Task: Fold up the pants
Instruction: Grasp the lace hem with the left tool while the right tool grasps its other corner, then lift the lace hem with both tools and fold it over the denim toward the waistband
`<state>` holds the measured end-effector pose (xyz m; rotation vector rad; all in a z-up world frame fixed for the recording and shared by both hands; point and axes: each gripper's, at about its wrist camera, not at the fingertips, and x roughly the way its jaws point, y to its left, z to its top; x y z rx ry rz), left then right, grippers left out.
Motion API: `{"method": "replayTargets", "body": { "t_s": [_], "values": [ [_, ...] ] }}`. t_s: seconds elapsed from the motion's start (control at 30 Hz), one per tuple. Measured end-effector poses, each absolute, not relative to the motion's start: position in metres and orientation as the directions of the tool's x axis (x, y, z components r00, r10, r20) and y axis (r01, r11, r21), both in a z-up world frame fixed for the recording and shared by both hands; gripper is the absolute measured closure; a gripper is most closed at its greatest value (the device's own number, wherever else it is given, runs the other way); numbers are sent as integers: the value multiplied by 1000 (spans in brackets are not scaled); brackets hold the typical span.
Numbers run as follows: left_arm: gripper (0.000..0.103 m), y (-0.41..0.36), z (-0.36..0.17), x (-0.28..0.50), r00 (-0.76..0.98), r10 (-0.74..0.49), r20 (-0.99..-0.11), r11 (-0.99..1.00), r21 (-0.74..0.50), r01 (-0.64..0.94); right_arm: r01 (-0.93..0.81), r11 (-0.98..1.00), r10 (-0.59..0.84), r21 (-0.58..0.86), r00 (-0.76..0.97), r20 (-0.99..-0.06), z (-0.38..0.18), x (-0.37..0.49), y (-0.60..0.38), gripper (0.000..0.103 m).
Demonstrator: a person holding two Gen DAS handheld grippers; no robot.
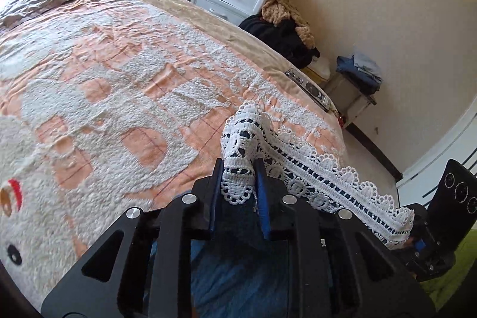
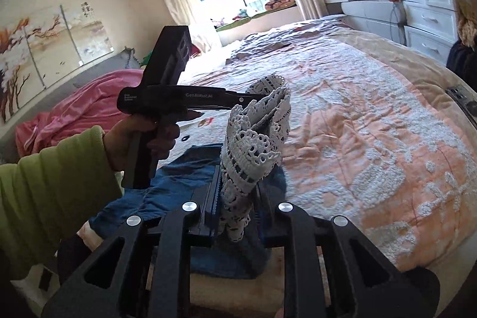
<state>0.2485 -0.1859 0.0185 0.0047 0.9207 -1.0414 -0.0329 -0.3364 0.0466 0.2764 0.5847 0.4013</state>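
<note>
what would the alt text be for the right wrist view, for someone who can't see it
The right gripper is shut on the white lace hem of blue pants, lifting it above a bed with a peach and white blanket. To its left, a hand in a green sleeve holds the left gripper, which meets the same lace; a window is behind.

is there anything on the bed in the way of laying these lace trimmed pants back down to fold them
Nothing visible blocks it. Both the left gripper and right gripper already clamp the lace hem, and the blanket ahead lies bare. A remote control sits near the bed's far edge, off to the side.
</note>
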Motion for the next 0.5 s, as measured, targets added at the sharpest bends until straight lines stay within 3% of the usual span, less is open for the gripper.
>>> {"method": "replayTargets", "body": {
  "t_s": [0.33, 0.5],
  "values": [
    [89, -82, -15, 227, 243, -700, -672, 662, -481, 575, -525, 833, 512, 174, 613, -602, 28, -25, -225, 85],
    [66, -43, -20, 232, 296, -694, -656, 709, -552, 438, -586, 807, 473, 76, 564, -677, 6, -29, -188, 85]
  ]
}}
